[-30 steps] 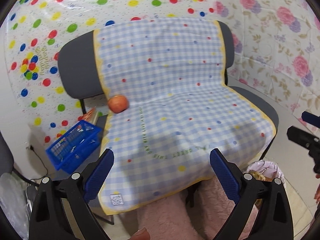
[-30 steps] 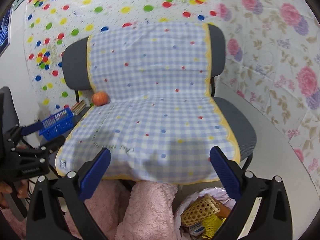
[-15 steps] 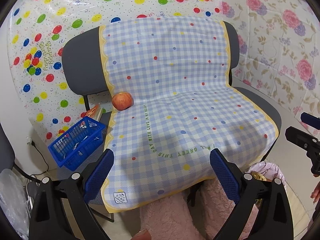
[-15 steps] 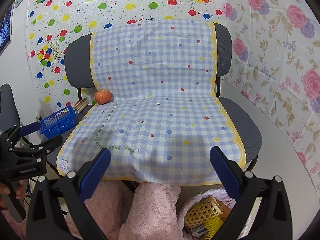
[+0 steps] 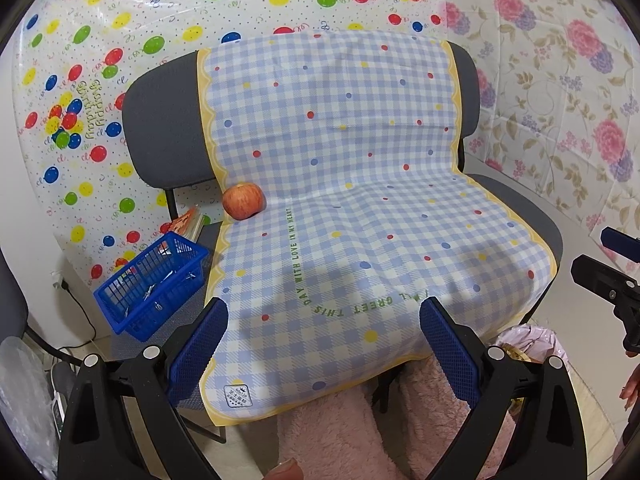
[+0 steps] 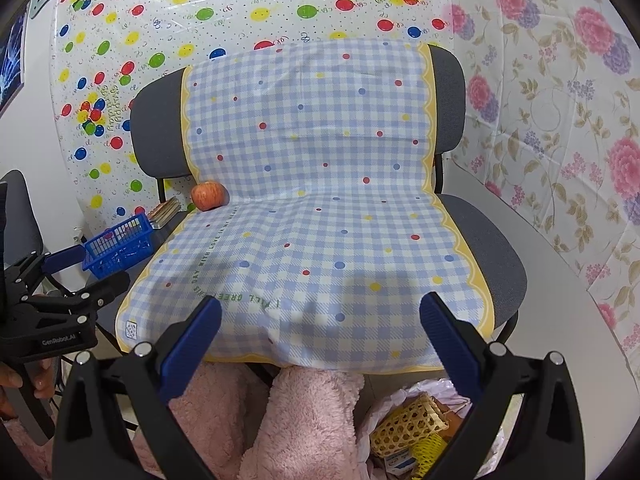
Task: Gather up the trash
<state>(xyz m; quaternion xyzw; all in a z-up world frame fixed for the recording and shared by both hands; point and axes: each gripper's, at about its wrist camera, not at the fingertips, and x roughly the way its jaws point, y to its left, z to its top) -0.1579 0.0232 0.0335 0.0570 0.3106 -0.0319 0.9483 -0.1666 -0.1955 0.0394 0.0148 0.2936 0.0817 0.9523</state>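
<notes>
Left gripper (image 5: pixel 323 338), left wrist view: fingers spread wide, nothing between them, hovering at the front edge of the chair (image 5: pixel 160 136). Checked cloth (image 5: pixel 352 184) covers the chair's back and seat. Apple (image 5: pixel 243 201) sits at the cloth's left edge, where seat meets back. Blue basket (image 5: pixel 154 286) left of the chair.

Right gripper (image 6: pixel 320 322), right wrist view: fingers likewise apart and empty, at the chair's front edge. Trash bag (image 6: pixel 416 426), holding a woven yellow item and packaging, lies below the chair's front right corner.
</notes>
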